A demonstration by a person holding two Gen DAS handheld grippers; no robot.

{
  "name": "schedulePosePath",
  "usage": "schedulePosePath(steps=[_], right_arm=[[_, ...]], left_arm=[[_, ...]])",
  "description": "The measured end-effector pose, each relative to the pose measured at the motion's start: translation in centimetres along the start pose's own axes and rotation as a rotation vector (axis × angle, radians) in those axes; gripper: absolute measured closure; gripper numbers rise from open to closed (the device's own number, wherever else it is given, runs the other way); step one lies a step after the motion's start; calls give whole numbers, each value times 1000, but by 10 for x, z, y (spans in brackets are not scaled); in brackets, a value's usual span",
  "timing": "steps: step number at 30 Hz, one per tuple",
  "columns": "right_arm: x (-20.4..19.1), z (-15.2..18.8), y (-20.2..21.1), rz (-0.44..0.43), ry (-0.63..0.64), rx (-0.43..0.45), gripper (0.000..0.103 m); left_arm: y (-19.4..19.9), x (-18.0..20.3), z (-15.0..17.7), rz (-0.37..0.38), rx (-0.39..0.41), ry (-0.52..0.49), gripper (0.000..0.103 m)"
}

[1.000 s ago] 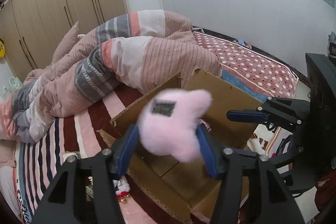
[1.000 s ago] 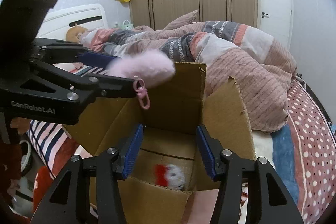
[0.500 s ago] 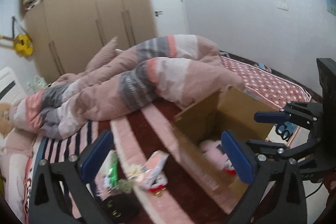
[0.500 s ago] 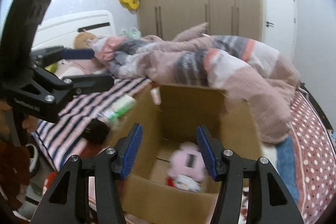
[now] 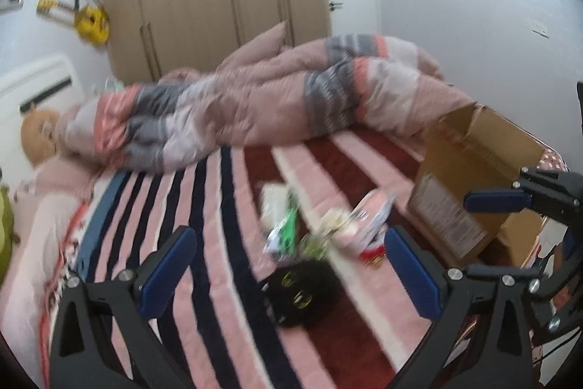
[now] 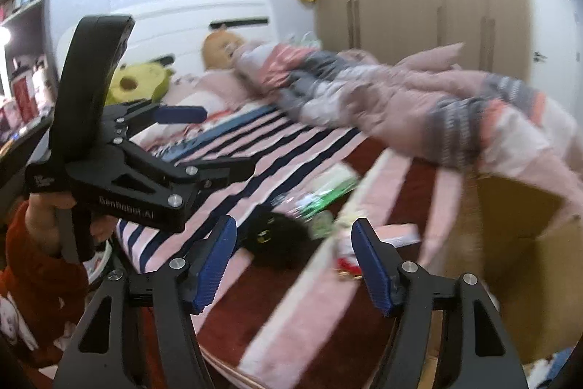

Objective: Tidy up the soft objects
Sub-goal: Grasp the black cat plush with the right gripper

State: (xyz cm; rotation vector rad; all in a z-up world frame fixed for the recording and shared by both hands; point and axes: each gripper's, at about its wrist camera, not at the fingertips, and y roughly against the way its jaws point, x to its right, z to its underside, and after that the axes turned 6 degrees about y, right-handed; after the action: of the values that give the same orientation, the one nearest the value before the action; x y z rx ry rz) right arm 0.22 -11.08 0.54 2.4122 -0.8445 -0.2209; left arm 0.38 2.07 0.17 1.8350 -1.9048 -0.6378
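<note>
Left gripper (image 5: 288, 265) spread wide, empty, above black plush (image 5: 300, 292) on striped bedspread (image 5: 204, 206). Right gripper (image 6: 293, 265) also parted, empty. Packets (image 5: 328, 225) just beyond plush; cardboard box (image 5: 473, 177) right of it.

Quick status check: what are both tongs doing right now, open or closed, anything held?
Left tongs: open wide, holding nothing, above the black plush toy on the bed.
Right tongs: open, holding nothing.
</note>
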Motion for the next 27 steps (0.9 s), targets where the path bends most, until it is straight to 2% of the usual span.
schedulePosePath(steps=[3, 5, 6, 8, 12, 16, 19, 25, 26, 27], right_arm=[[-11, 8, -41, -60, 0, -44, 28], [-12, 15, -62, -82, -10, -71, 24], [-15, 19, -77, -86, -8, -86, 19], [-17, 25, -98, -72, 5, -105, 11], [-19, 39, -137, -46, 5, -132, 4], [-17, 46, -162, -53, -63, -150, 4], [-18, 47, -181, -65, -101, -159, 3], [-19, 47, -206, 0, -107, -183, 1], [-17, 49, -211, 10, -121, -193, 2], [-15, 49, -213, -2, -134, -190, 13]], left_arm=[[-15, -25, 18, -14, -44, 48, 1], [-30, -41, 31, -7, -78, 81, 1], [-36, -47, 37, 1, -93, 96, 1], [-52, -59, 50, 34, -128, 133, 1], [-78, -70, 67, 67, -177, 171, 1], [-92, -78, 76, 99, -191, 196, 1], [-103, -82, 80, 164, -208, 224, 1], [-121, -79, 80, 240, -240, 246, 1], [-123, -78, 80, 239, -244, 243, 1], [-126, -78, 80, 236, -248, 242, 1]])
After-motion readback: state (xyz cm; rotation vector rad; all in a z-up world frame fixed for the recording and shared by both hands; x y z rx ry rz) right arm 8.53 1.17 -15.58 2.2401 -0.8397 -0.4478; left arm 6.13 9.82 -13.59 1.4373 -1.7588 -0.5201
